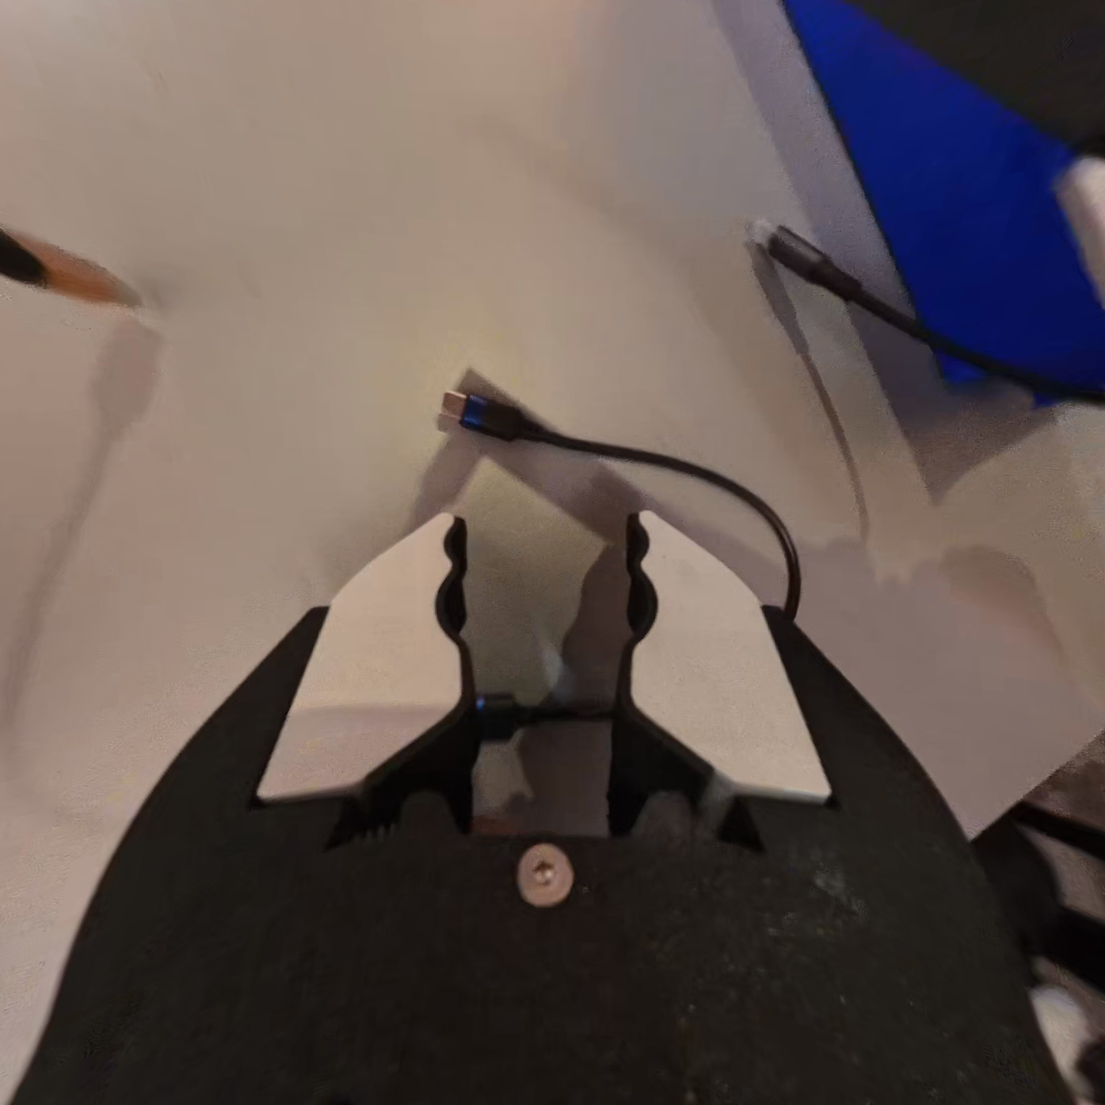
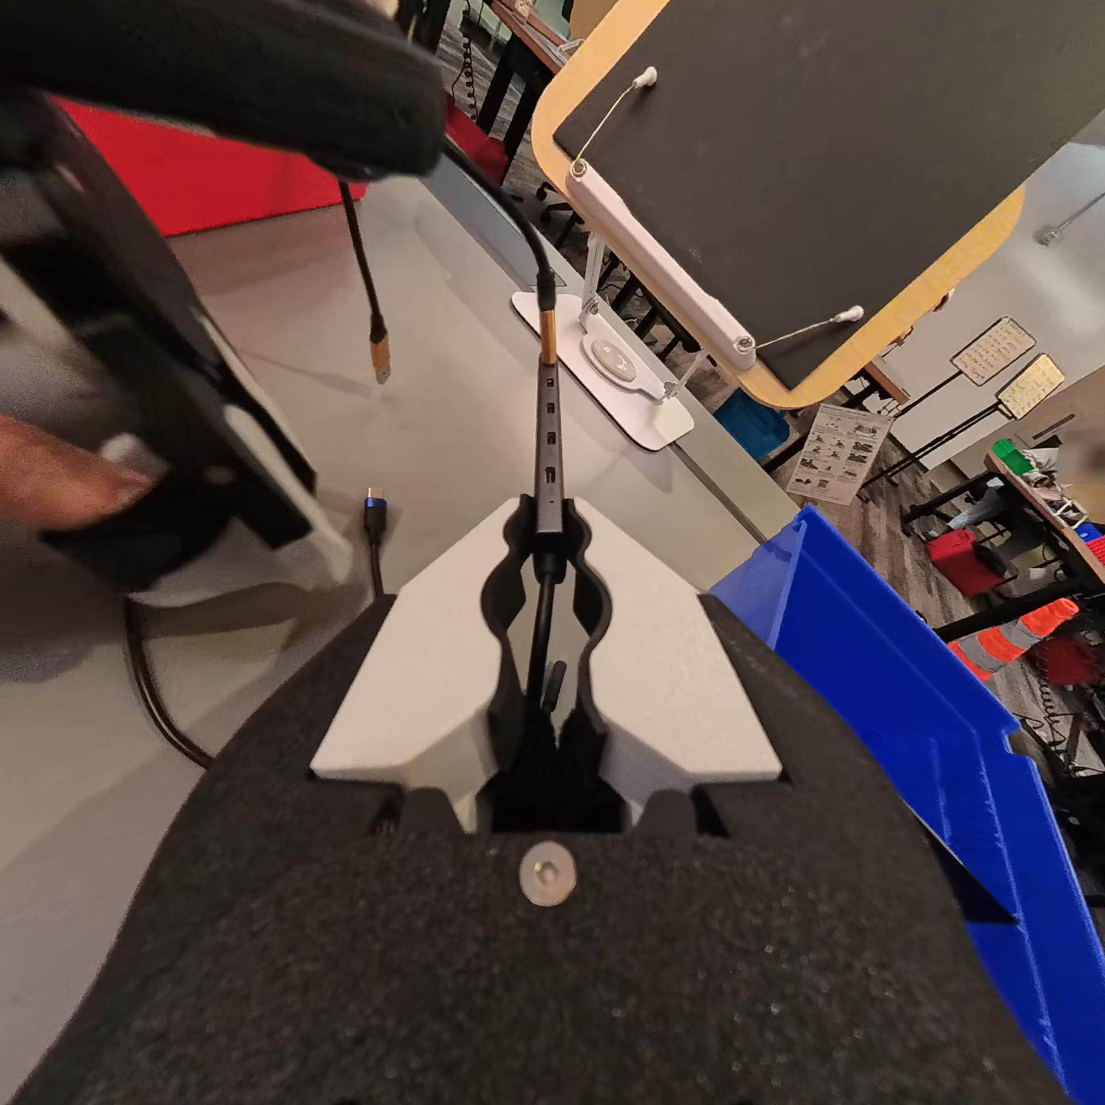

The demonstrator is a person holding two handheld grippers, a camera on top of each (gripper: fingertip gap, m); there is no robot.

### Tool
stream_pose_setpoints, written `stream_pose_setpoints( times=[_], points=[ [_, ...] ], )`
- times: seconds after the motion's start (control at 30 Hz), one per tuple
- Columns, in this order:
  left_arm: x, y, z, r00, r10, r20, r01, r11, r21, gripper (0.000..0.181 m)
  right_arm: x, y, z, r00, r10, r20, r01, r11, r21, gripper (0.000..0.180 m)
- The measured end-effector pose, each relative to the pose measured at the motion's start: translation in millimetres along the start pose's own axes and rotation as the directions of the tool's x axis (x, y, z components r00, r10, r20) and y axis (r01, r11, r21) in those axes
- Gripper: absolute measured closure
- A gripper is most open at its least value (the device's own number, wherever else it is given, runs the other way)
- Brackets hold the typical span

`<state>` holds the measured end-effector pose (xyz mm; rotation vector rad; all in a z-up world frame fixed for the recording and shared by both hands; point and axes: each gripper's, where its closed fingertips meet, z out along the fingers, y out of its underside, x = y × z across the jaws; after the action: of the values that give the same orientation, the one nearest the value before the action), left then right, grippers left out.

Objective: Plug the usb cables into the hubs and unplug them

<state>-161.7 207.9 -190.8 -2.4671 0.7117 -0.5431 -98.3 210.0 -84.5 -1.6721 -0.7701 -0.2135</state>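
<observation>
right wrist view: the right hand-held gripper (image 2: 545, 514) pinches a slim dark metal hub (image 2: 550, 442) by its lower end — a gold-collared plug (image 2: 547, 335) sits in its far tip. left hand-held gripper (image 1: 544, 538) hangs spread over the smooth pale worktop (image 1: 299, 179), just short of a blue-collared black cable (image 1: 478, 412) lying loose — a glossy blue plastic bin (image 2: 897, 687) beside.

L gripper (image 1: 544, 526) jaws apart, gripping nothing; R gripper (image 2: 549, 508) jaws clamped, angled fwd.
</observation>
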Motion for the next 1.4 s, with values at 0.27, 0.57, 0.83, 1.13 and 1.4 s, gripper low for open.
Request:
stream_pose_setpoints(
  times=[0.27, 0.57, 0.83, 1.13, 1.4],
  points=[
    [10.1, -33.3, 32.3, 0.998, 0.057, 0.001, -0.057, 0.998, 0.033, 0.143, 6.2, 3.2, -4.8, 1.000, 0.021, -0.011, -0.021, 1.000, -0.001, 0.171],
    [42.3, -7.0, 24.5, 0.750, 0.630, -0.201, -0.647, 0.762, -0.028, 0.170, 19.1, 4.9, -8.0, 0.997, 0.070, -0.025, -0.070, 0.998, 0.004, 0.171],
    [25.6, 35.7, -23.6, 0.647, 0.677, -0.350, -0.723, 0.691, 0.001, 0.172, 19.3, 5.9, -7.2, 0.997, 0.075, -0.019, -0.075, 0.997, -0.002, 0.171],
    [8.4, 68.4, -39.7, 0.749, 0.634, -0.192, -0.636, 0.769, 0.058, 0.150, 10.6, 6.1, -3.7, 0.999, 0.053, -0.003, -0.053, 0.999, -0.005, 0.171],
    [13.4, 64.1, -31.9, 0.736, 0.660, -0.150, -0.652, 0.751, 0.105, 0.177, -1.4, 3.1, -2.1, 1.000, -0.028, 0.011, 0.028, 1.000, 0.002, 0.171]
  ],
)
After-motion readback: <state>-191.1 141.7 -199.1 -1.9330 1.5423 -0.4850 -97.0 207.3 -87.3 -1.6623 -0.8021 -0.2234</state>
